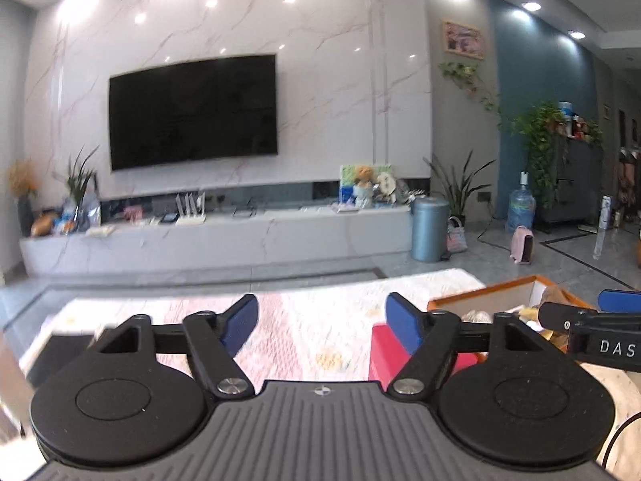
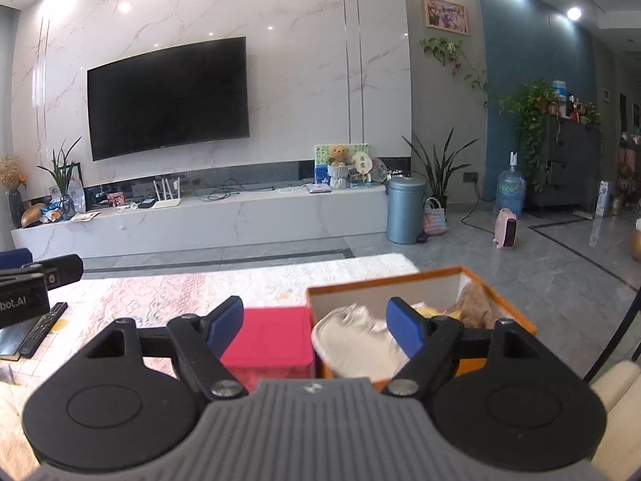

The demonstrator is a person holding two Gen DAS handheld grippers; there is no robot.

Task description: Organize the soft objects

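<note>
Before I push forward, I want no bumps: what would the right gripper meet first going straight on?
Likely the red box and the orange box with its white cloth, which lie between the open right gripper's fingers. Depth is unclear; it may pass above them.

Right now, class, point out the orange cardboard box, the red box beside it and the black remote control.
orange cardboard box [image 2: 384, 280]: right wrist view, far rim.
red box [image 2: 272, 332]: right wrist view, top face.
black remote control [image 2: 42, 330]: right wrist view, button face.

Left gripper [image 1: 321, 322] and right gripper [image 2: 315, 325] level, jaws spread wide (2 blue pads each), nothing held
</note>
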